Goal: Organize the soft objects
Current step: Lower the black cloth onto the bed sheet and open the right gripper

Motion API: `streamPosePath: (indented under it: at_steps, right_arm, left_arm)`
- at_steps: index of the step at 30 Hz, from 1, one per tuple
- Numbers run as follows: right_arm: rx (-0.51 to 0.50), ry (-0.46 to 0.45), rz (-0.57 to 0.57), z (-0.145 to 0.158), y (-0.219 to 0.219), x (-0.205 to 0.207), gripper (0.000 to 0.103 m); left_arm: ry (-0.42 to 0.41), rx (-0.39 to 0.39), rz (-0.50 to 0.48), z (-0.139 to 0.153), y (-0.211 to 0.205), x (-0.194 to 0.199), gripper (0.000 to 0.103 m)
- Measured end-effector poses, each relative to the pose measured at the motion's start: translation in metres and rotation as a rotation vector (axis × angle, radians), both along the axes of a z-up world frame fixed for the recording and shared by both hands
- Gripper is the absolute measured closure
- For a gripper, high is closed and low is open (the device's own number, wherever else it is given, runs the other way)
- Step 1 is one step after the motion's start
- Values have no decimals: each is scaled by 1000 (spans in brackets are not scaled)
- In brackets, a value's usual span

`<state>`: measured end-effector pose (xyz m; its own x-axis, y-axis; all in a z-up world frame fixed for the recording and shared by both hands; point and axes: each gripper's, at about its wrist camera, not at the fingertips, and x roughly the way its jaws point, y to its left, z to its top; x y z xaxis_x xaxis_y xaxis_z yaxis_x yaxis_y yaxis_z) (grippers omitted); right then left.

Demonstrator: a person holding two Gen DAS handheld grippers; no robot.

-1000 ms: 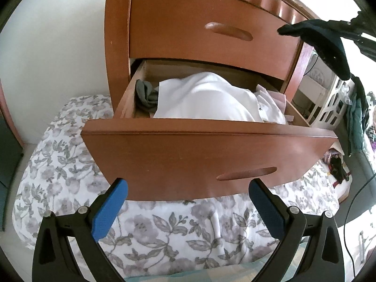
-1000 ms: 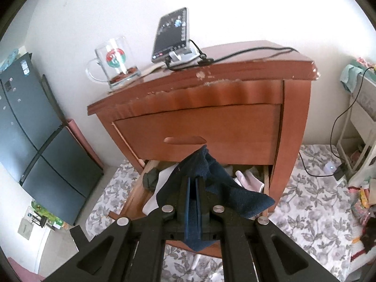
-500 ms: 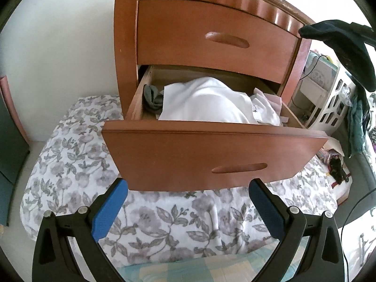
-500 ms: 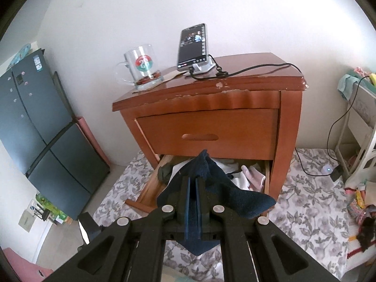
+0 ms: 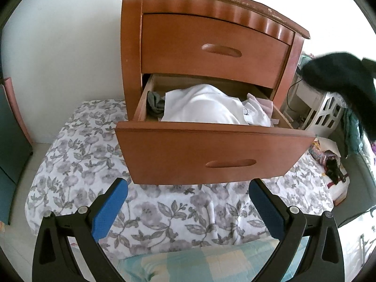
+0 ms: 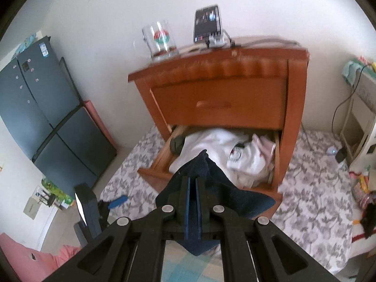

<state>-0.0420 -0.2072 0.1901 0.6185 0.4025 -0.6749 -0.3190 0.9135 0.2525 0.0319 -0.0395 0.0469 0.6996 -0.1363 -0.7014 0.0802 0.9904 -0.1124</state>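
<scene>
A wooden nightstand stands with its lower drawer pulled out. White clothes and a grey sock lie inside it. My left gripper hangs open and empty in front of the drawer, over a floral sheet. My right gripper is shut on a dark blue cloth, held up in the air before the drawer. The same dark cloth shows at the right edge of the left wrist view. The left gripper's blue pad appears low at the left in the right wrist view.
A glass mug and a phone on a stand with a cable sit on the nightstand top. A dark fridge stands left, a white shelf unit right. The floral sheet covers the floor; small items lie at its right edge.
Both grippers have drawn back from the nightstand, which looks smaller and farther now. The right gripper carried the dark cloth with it; the drawer's contents now show beyond the cloth.
</scene>
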Motion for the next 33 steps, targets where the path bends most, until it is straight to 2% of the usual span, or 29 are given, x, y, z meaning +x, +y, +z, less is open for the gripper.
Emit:
streamPosePath:
  at_steps: [14,25,33]
  right_arm:
    - [-6,222,0,-98,5,10,98]
    - [-82,362,-17,-172,16,41,98]
    - [-125,435,-45,-213,19,64,98]
  left_arm:
    - [25,-12,17,-7,3,-5,1]
    - [59,-13,21,-18,7,2,1]
    - [83,-18,29,-26,11,8,1]
